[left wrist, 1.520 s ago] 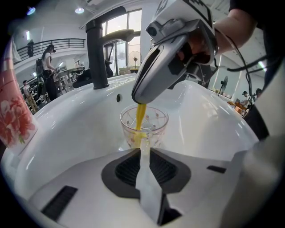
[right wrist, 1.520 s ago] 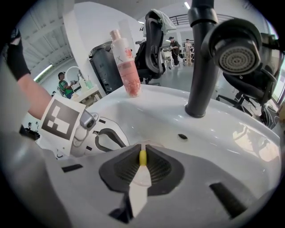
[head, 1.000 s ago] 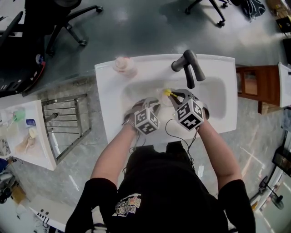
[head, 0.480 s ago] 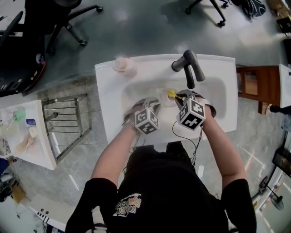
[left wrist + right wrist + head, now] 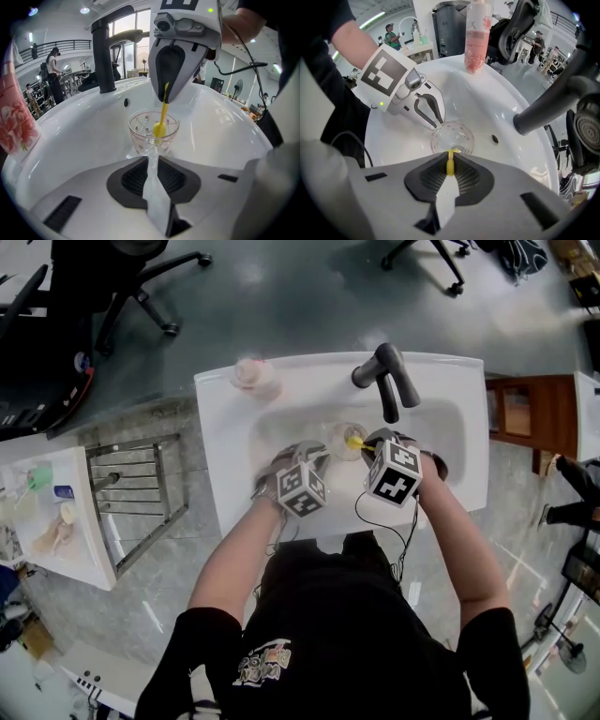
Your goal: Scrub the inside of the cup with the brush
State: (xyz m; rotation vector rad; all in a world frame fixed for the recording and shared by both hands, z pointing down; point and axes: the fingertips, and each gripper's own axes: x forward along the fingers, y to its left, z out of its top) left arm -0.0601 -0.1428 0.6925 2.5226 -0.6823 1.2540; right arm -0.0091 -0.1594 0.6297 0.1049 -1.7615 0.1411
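Note:
A clear glass cup (image 5: 153,131) with small red dots stands upright in the white sink (image 5: 225,427). My left gripper (image 5: 152,157) is shut on the cup's near side. A yellow brush (image 5: 161,117) reaches down into the cup from above, with its head inside the glass. My right gripper (image 5: 450,161) is shut on the brush handle (image 5: 450,165), just above the cup's (image 5: 452,137) rim. In the head view both grippers meet over the basin, the left gripper (image 5: 319,456) beside the cup (image 5: 345,442) and the right gripper (image 5: 368,442) over it.
A black faucet (image 5: 387,379) arches over the basin just behind the cup. A pink bottle (image 5: 255,374) stands on the sink's back left corner. A metal rack (image 5: 141,498) is on the floor to the left, and a wooden cabinet (image 5: 530,418) stands on the right.
The right gripper has shifted slightly to the right and the brush has moved a little within the cup. The left gripper and the cup have stayed put.

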